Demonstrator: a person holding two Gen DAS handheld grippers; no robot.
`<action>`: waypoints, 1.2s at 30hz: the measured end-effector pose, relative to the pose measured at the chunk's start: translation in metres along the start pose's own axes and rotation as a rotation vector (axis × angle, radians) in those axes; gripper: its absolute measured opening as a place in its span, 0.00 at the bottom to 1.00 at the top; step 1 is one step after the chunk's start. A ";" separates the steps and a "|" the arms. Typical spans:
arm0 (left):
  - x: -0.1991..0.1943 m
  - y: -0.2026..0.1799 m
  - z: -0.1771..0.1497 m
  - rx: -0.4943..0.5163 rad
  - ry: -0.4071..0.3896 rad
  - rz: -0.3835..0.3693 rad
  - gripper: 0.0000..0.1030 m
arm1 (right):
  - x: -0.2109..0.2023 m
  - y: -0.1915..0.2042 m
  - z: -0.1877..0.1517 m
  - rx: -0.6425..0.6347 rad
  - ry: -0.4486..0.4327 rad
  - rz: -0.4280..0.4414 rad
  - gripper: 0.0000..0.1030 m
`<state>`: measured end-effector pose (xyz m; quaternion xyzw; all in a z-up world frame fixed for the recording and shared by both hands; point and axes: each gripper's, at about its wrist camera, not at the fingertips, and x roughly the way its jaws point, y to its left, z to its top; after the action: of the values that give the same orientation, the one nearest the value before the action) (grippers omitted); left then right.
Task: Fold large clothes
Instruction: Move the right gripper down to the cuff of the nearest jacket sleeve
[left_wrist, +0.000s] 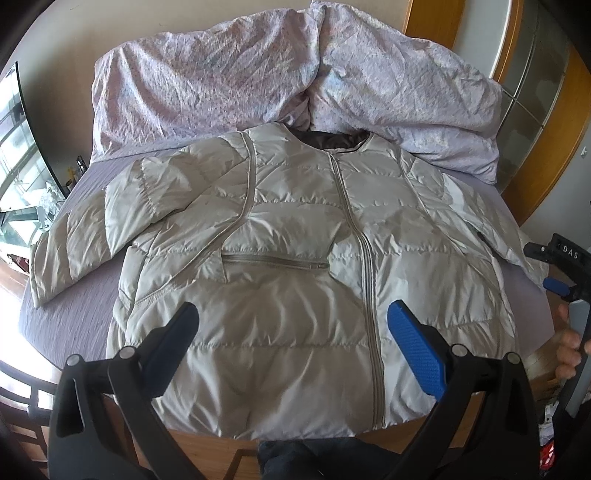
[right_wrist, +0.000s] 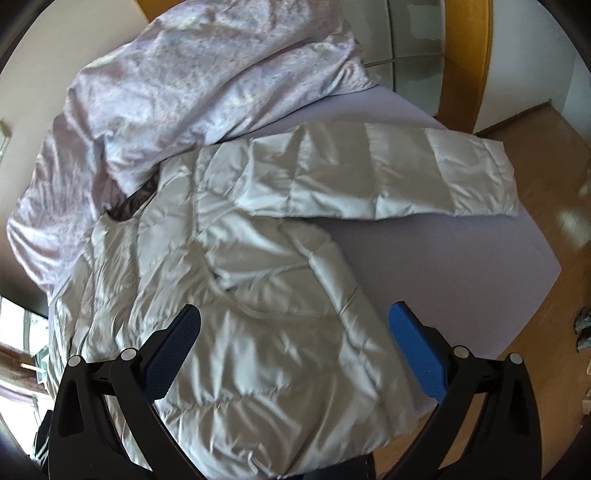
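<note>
Clearly nothing had been gripped: the left gripper hung with its jaws spread wide and empty above the lower front of the silver puffer jacket, and the right gripper stood likewise released over the jacket's hem on its own side. The jacket lay face up and zipped on the bed, hem nearest the jaws, collar at the far end against a rumpled lilac duvet. One sleeve angled out beyond the left jaws' left finger; the other sleeve stretched well past the right jaws, its cuff reaching the mattress edge.

The risk from here, as I judged it, lay in the fabric — slick, air-filled shell that would likely slide out of a shallow pinch or spring back after a fold. A grasp taking only the top layer could lift the front away from the back and skew the crease. The far cuff might also drop off the bed — dragging the sleeve with it.
</note>
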<state>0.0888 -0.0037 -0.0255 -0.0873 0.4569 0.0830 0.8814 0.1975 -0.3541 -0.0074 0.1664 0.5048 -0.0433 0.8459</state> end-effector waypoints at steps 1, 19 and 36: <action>0.002 0.000 0.002 -0.002 0.002 0.006 0.98 | 0.002 -0.005 0.006 0.011 -0.005 -0.009 0.99; 0.029 -0.009 0.024 -0.012 0.033 0.082 0.98 | 0.044 -0.157 0.082 0.298 -0.045 -0.344 0.99; 0.037 -0.015 0.026 -0.018 0.053 0.140 0.98 | 0.071 -0.267 0.097 0.522 0.040 -0.376 0.90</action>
<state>0.1333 -0.0104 -0.0398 -0.0649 0.4842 0.1461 0.8602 0.2487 -0.6303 -0.0906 0.2822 0.5149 -0.3235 0.7420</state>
